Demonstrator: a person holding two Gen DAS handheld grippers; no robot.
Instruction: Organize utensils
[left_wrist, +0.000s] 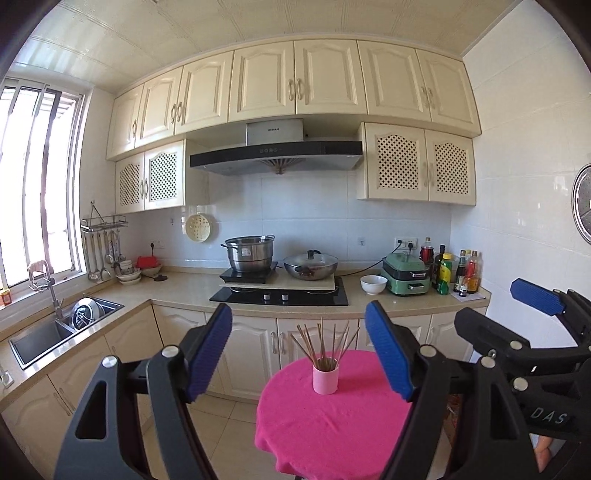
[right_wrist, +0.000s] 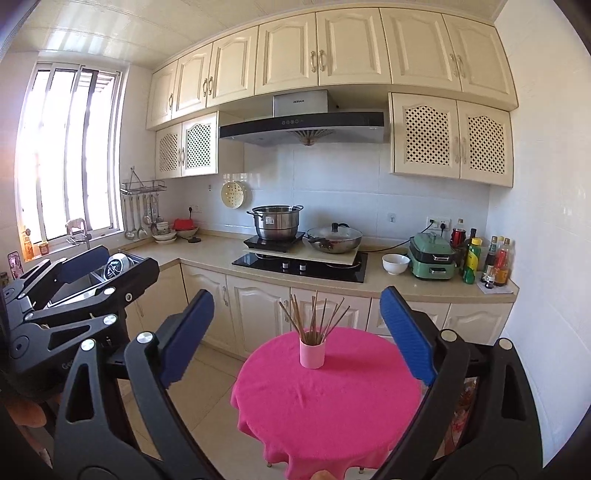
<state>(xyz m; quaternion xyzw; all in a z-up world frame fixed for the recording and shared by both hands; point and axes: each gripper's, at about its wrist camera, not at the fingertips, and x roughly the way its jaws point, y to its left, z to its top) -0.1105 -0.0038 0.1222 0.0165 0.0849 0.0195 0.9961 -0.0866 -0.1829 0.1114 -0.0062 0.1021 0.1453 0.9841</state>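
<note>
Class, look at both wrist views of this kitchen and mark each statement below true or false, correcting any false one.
1. The chopsticks stand in a pink cup. True.
2. The cup sits on a blue tablecloth. False: the tablecloth is bright pink.
3. The left tool is open and holds nothing. True.
4. The right tool is clamped on the cup. False: its jaws stand open, clear of the cup.
5. A white bowl sits on the counter beside a green appliance. True.
6. Loose chopsticks lie on the tablecloth. False: only the cup stands on it.
</note>
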